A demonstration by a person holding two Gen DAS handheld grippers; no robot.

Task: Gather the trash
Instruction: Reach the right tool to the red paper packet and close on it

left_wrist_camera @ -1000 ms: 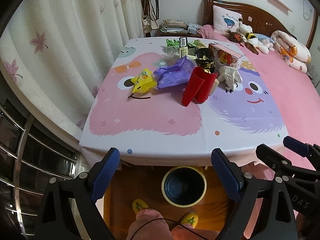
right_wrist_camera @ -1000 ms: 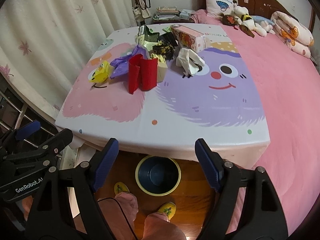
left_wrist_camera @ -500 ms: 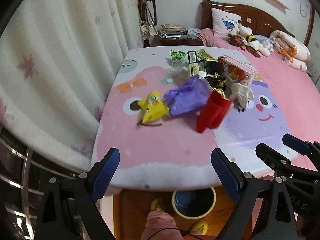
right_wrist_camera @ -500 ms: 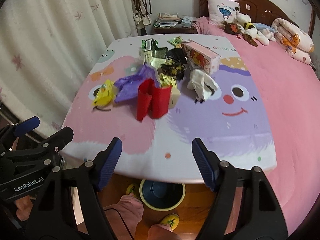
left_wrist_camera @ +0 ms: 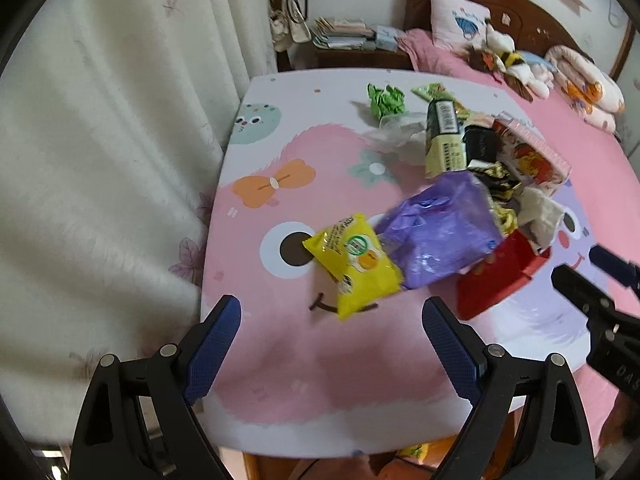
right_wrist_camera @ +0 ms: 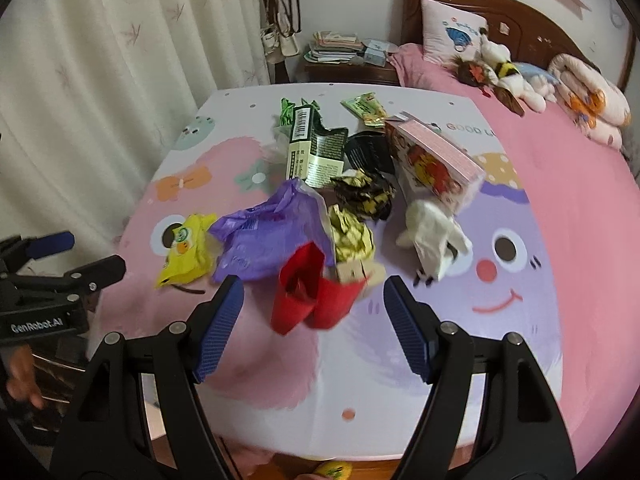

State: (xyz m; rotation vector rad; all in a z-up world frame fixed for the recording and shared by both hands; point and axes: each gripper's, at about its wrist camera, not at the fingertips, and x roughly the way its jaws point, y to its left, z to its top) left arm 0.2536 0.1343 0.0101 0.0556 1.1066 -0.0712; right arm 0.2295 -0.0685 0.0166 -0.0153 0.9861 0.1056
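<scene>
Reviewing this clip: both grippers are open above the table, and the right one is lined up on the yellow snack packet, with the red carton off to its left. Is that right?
Not quite. In the right wrist view the right gripper is lined up on the red carton; the yellow snack packet lies off to its left. Both grippers are open above the table, the left gripper facing that packet in its own view.

My left wrist camera looks forward and down over the near edge of the bench (left_wrist_camera: 280, 408), its blue-tipped tongs (left_wrist_camera: 332, 344) framing the bottom. My right wrist camera faces the same way from slightly further right. Both share the litter pile (right_wrist_camera: 320, 216) at 12 o'clock, and the bed's headboard (right_wrist_camera: 512, 12) at 1 o'clock.
</scene>
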